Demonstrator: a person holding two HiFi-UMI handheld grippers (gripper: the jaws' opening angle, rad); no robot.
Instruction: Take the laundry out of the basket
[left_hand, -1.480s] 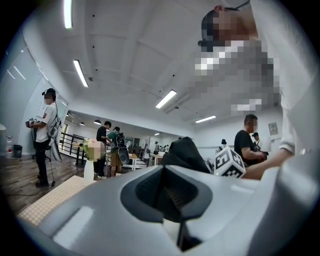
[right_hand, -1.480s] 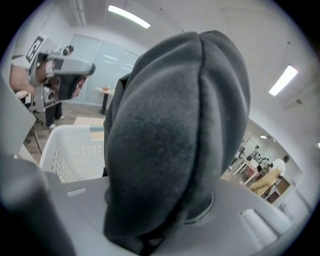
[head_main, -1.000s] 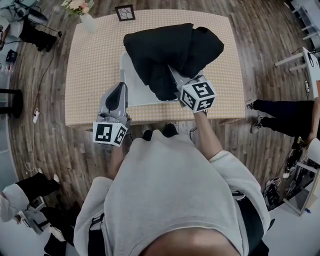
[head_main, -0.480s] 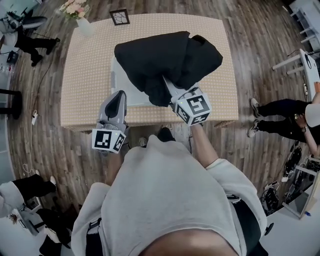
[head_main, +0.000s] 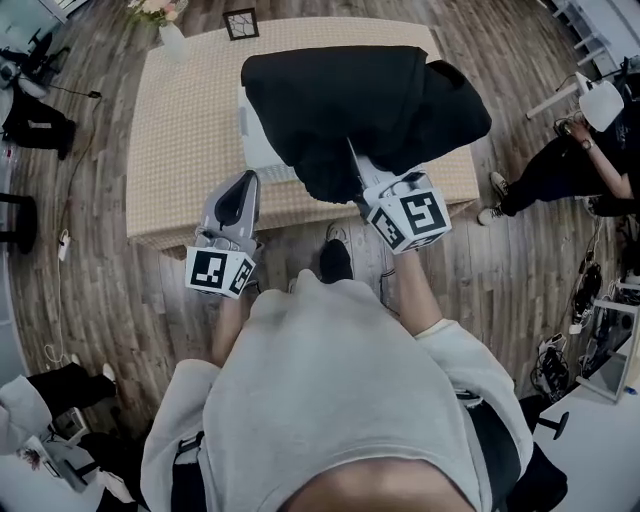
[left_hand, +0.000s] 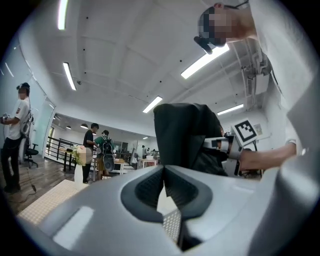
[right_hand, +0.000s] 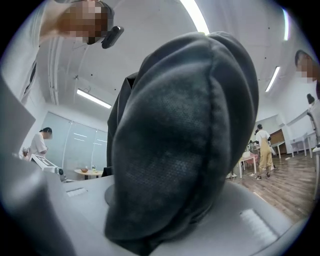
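While right hand-held gripper (head_main: 365, 182) clamps black garment (head_main: 360, 100), bunched upper centre over white basket (head_main: 255, 152) on worktop (head_main: 180, 140), person should lift until hem clears rim; left hand-held gripper (head_main: 238, 195) closed, empty, lower left.

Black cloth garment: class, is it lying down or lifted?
Lifted: the black cloth garment hangs bunched from the right gripper, shut on it, over the white basket. Full clearance: cannot tell.

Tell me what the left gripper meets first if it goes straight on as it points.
Probably the bulky black cloth garment hanging from the right gripper; how far off is unclear.
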